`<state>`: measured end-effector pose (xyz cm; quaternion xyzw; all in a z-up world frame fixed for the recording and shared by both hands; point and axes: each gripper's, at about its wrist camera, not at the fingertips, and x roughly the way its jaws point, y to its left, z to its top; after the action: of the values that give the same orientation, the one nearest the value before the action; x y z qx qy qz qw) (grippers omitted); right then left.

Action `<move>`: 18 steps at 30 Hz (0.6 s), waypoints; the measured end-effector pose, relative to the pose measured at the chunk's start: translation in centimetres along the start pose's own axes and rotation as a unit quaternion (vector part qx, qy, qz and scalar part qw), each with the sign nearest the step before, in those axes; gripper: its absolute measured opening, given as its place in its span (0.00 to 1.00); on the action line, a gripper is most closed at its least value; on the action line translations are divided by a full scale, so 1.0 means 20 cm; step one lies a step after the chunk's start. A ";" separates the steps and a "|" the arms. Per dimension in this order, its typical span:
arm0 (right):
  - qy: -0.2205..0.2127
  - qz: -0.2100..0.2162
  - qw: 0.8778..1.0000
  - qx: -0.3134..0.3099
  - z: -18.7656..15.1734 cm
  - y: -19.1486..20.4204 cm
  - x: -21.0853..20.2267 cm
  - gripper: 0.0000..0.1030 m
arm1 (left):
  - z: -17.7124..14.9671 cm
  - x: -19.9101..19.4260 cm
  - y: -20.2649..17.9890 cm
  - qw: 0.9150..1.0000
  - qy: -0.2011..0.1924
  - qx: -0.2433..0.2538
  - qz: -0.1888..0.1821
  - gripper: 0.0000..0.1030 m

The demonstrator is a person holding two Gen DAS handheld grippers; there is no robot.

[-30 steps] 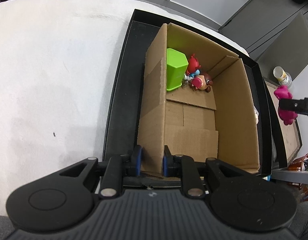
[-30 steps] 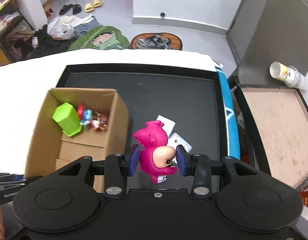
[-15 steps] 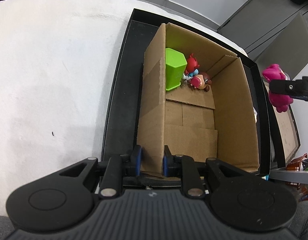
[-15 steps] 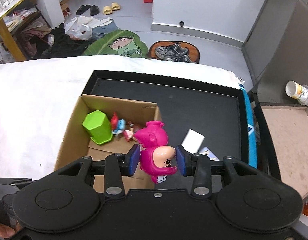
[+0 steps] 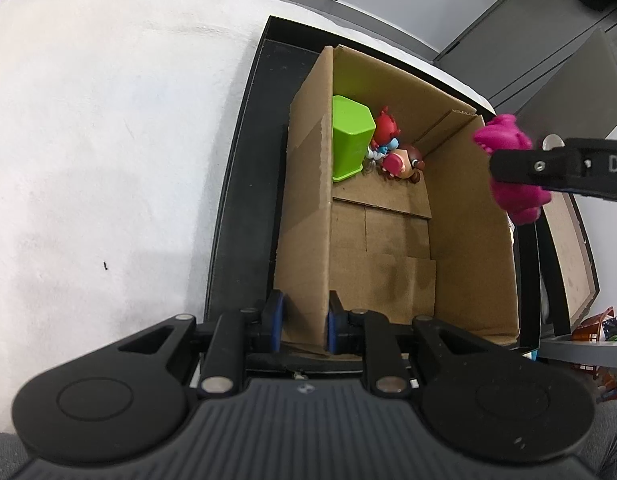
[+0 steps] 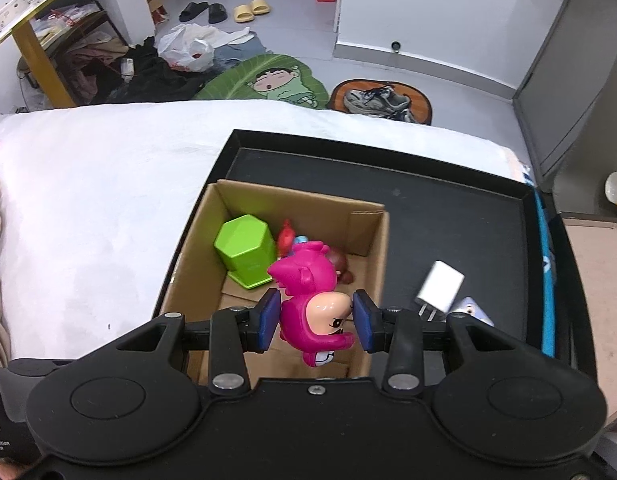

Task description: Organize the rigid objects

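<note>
Matt brown corrugated cardboard box (image 5: 384, 240); glossy plastic pink figure (image 6: 308, 304) and green hexagonal cup (image 6: 246, 250); smooth matt black tray (image 6: 448, 216); white cloth table cover (image 5: 108, 120), slightly rough.

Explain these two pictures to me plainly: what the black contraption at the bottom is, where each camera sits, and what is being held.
Each picture comes from a camera mounted on a hand-held black two-finger gripper, looking forward along its fingers. No robot arm is involved; a person holds one in each hand.

In the left view, the left gripper is shut on the near wall of the open brown cardboard box, steadying it. The box sits in a shallow black tray on a white cloth-covered surface.

In the right view, the right gripper is shut on a magenta cartoon figurine, above the box. Inside lie a lime-green hexagonal cup and some small toy figures. A white plug-in charger lies on the tray.
</note>
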<state>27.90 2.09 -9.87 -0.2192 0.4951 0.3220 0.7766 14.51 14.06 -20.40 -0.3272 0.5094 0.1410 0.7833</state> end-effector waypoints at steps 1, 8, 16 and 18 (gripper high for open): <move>0.001 0.001 1.000 0.000 0.00 0.01 0.01 0.38 | 0.00 0.00 0.00 1.000 0.000 0.000 0.000 0.19; 0.010 0.016 1.000 -0.001 -0.04 0.07 0.08 0.38 | 0.00 0.00 0.01 1.000 -0.001 -0.003 -0.002 0.19; 0.019 0.040 0.999 0.014 -0.06 0.11 0.16 0.38 | 0.00 0.00 0.01 1.000 -0.001 -0.004 -0.002 0.19; 0.021 0.051 0.998 0.025 -0.06 0.11 0.19 0.38 | 0.00 0.00 0.01 1.000 -0.001 -0.005 -0.003 0.19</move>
<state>26.60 3.87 -13.83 -0.1811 0.5293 0.3441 0.7541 14.25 14.21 -20.45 -0.3320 0.5068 0.1419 0.7829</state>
